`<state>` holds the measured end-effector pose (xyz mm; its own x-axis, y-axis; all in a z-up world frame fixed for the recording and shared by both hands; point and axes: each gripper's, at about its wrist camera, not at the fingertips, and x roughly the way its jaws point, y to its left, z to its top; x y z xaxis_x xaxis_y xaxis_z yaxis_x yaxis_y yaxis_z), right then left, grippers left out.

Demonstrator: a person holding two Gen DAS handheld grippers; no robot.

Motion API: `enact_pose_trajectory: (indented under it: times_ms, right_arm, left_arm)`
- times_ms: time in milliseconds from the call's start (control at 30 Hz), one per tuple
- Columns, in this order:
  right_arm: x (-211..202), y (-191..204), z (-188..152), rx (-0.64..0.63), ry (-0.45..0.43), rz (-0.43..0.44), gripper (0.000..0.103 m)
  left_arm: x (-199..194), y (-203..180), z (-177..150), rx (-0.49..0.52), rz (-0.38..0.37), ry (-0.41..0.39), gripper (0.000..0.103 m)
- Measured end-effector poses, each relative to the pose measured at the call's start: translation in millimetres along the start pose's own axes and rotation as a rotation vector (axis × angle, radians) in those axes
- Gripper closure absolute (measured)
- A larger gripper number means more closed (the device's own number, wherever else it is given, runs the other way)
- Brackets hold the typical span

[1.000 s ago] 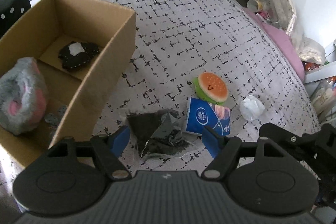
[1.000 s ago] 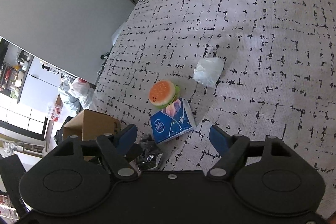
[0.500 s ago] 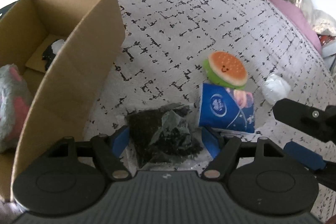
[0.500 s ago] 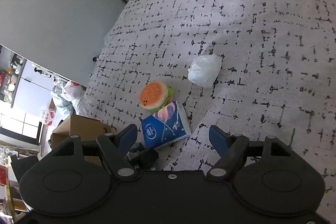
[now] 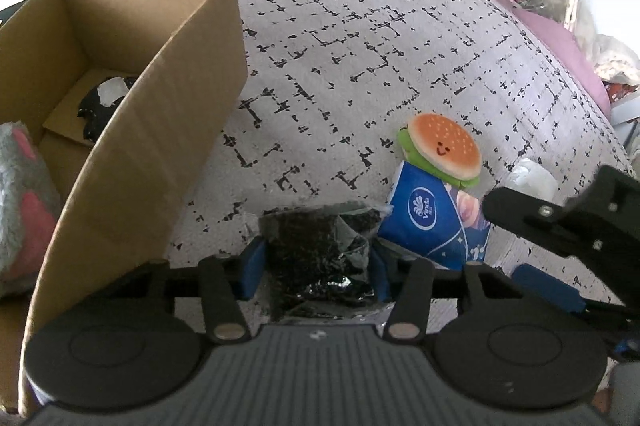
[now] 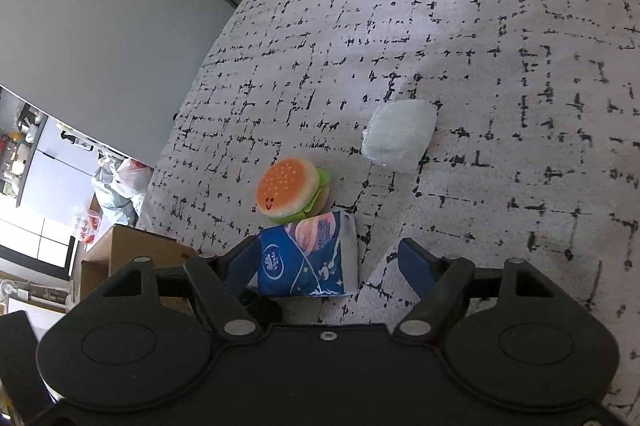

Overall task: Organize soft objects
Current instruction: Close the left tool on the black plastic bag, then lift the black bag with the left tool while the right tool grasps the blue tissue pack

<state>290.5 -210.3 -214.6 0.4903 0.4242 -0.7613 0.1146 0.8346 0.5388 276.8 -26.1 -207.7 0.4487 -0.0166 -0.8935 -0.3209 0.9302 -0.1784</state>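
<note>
A black crinkly plastic packet (image 5: 316,250) lies on the patterned bedspread (image 5: 360,46). My left gripper (image 5: 314,270) is closing on it, and both blue pads touch its sides. To its right lies a blue tissue pack (image 5: 432,218) with a burger plush (image 5: 440,150) leaning on it. In the right wrist view the tissue pack (image 6: 308,258) sits between the fingers of my right gripper (image 6: 330,262), close to the left pad and apart from the right one; the jaws stand open. The burger plush (image 6: 290,192) is just beyond, and a white soft packet (image 6: 400,134) lies farther out.
An open cardboard box (image 5: 160,114) stands at the left on the bed, holding a grey and pink plush (image 5: 20,202) and a black item (image 5: 100,102). Bottles and bags crowd the far right beside a pink pillow (image 5: 568,50). The bed's edge falls off behind the box (image 6: 132,250).
My left gripper has come down over the black packet and its jaws have narrowed onto it. My right gripper has sunk toward the tissue pack, which now sits between its fingers.
</note>
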Motion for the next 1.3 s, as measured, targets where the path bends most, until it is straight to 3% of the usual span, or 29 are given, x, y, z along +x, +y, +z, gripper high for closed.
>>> enact_pose_trajectory:
  times_ms: [233, 467, 633, 767, 1300]
  right_arm:
    - [14, 8, -6, -0.049, -0.021, -0.025, 0.032]
    - [21, 12, -9, -0.114, -0.016, -0.057, 0.071]
    - [13, 9, -11, -0.092, -0.010, -0.049, 0.084]
    - [2, 4, -12, -0.062, -0.005, -0.049, 0.103]
    - [-49, -15, -17, 0.069, -0.030, 0.080, 0.103]
  left_arm:
    - [0, 6, 2, -0.028, -0.026, 0.012, 0.052]
    - [0, 8, 3, -0.038, -0.038, 0.019, 0.054]
    - [-5, 11, 3, -0.053, -0.051, 0.024, 0.061]
    - [-14, 15, 2, -0.072, -0.070, 0.030, 0.066]
    - [-74, 24, -1, -0.087, -0.098, -0.041, 0.068]
